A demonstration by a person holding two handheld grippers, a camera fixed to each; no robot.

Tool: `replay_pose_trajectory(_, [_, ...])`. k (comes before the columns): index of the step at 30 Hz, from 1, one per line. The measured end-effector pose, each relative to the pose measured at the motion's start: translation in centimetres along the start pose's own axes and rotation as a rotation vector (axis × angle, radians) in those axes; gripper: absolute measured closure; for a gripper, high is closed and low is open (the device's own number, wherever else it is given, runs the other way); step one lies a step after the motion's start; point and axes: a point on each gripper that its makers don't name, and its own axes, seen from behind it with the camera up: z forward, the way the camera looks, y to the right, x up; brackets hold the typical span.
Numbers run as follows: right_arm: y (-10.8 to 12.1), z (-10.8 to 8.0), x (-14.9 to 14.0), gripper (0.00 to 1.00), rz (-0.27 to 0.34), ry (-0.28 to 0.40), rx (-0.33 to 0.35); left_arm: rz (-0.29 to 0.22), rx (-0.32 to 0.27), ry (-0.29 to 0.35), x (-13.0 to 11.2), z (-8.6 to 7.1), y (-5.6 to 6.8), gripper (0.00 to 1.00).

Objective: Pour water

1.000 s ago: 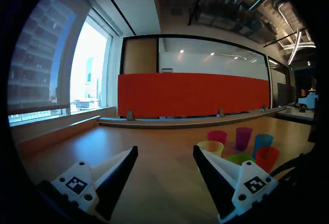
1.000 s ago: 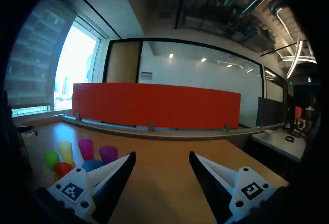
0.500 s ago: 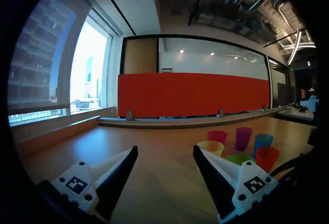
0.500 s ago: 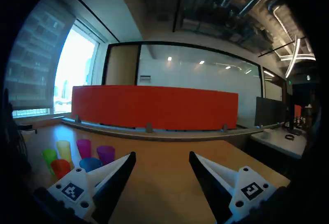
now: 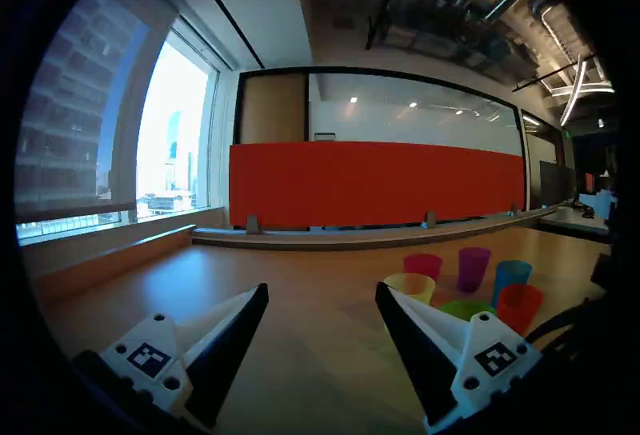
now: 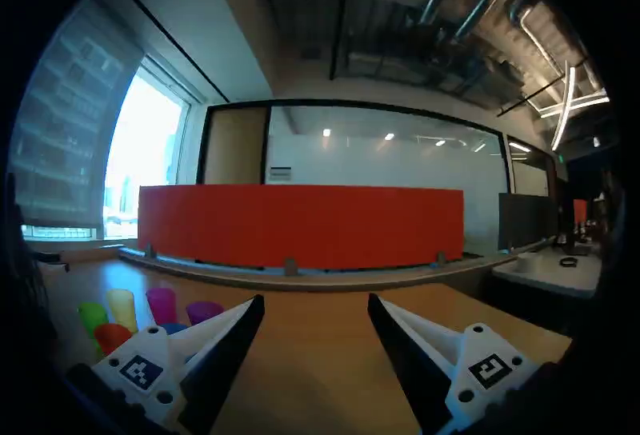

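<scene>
Cups (image 5: 474,269) upright on desk (image 5: 320,271): ahead-right of left tool (image 5: 320,287), ahead-left of right tool (image 6: 314,299). Both tools wide, empty. Left tool probably nearer.

six coloured cups (image 5: 422,265) (image 5: 474,267) (image 5: 512,275) (image 5: 410,285) (image 5: 464,309) (image 5: 520,307), two grippers (image 5: 320,307) (image 6: 314,315)

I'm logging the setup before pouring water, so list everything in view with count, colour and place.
cups: six, clustered on the table, right side of the left gripper view: yellow cup, pink cup, purple cup, blue cup, orange cup, green cup.
table: one, light brown wood, beneath both grippers.
divider: one, red, along the table's far edge.
window: one, bright, at the left.
left gripper: one, white and black, open, above the table.
right gripper: one, white and black, open, above the table.
</scene>
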Motion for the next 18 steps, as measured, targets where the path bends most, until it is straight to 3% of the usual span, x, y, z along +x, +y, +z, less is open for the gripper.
replay_pose_trajectory(18, [0.3, 0.7, -4.9, 0.0, 0.011, -0.061, -0.015, 0.0, 0.0, 0.0, 0.1, 0.1, 0.0, 0.0])
